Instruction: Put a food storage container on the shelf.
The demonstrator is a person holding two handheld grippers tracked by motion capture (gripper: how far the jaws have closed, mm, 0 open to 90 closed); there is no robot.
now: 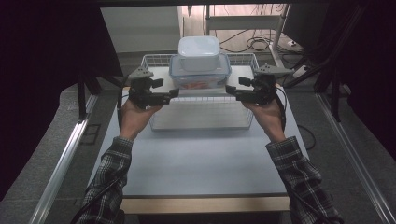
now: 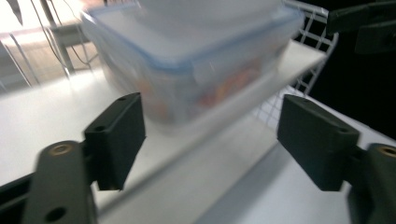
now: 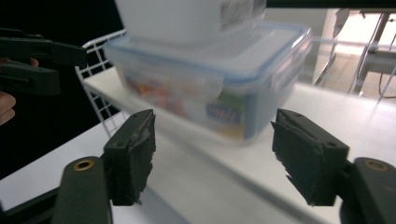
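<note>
Container sits between left gripper and right gripper, both open, empty.

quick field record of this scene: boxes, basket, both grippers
lower box: clear box with blue-edged lid, colourful contents, on the shelf of the wire basket
upper box: white box stacked on its lid
left gripper: open, nothing between the jaws, at the clear box's left
right gripper: open, nothing between the jaws, at its right
table: pale grey table
</note>
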